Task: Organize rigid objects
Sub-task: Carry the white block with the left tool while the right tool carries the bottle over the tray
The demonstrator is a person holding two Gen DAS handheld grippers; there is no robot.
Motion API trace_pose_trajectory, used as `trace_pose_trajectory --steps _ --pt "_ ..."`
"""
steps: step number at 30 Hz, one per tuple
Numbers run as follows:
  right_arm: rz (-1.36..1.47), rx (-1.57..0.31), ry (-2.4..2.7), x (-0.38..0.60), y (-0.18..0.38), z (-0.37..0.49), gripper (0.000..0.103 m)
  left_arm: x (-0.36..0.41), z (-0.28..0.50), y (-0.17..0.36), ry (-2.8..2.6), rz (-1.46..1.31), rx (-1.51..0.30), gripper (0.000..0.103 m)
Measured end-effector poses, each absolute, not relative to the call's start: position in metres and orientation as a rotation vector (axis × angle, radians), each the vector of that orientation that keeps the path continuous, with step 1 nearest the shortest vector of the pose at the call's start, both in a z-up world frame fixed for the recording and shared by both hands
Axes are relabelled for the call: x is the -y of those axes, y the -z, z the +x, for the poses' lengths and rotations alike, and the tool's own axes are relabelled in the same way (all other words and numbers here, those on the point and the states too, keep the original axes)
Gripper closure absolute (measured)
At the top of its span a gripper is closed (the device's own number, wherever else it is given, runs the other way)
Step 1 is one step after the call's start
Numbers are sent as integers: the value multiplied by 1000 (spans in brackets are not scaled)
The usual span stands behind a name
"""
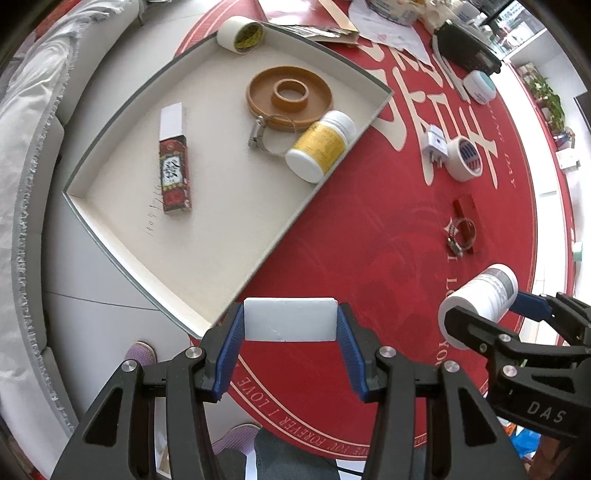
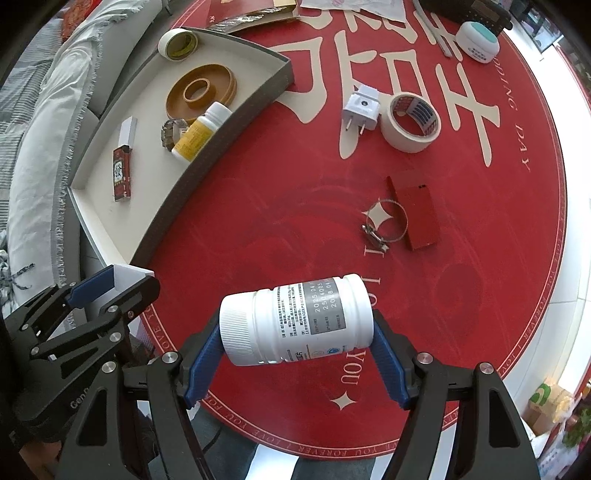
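Observation:
My left gripper [image 1: 291, 320] is shut on a flat white block [image 1: 291, 319], held above the near corner of the grey-rimmed white tray [image 1: 221, 229]. In the tray lie a red-and-white box [image 1: 173, 162], a brown ring dish [image 1: 290, 96], a metal hose clamp [image 1: 266, 136], a yellow-labelled bottle [image 1: 321, 146] and a tape roll [image 1: 240, 33]. My right gripper [image 2: 297, 321] is shut on a white pill bottle [image 2: 297, 319], lying sideways between the blue pads above the red tablecloth [image 2: 280, 221]. That bottle [image 1: 480, 302] also shows at the right of the left wrist view.
On the cloth lie a red flat box [image 2: 415, 212] with a hose clamp [image 2: 384, 225], a tape roll [image 2: 410, 123], a white plug adapter [image 2: 362, 107] and a round white jar [image 2: 477, 40]. Papers and a dark device crowd the far edge. A grey sofa [image 2: 48, 147] runs along the left.

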State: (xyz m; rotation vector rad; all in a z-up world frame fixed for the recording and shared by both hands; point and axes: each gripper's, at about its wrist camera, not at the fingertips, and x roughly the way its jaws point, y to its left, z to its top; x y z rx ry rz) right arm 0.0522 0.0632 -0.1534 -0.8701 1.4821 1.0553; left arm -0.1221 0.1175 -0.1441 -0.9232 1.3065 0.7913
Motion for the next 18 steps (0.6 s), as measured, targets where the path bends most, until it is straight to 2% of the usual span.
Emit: trace_pose_trajectory --steps 18 --pt "-783 -1382 -1204 -154 124 43 28 -213 -172 131 -1059 -997 -1138 50"
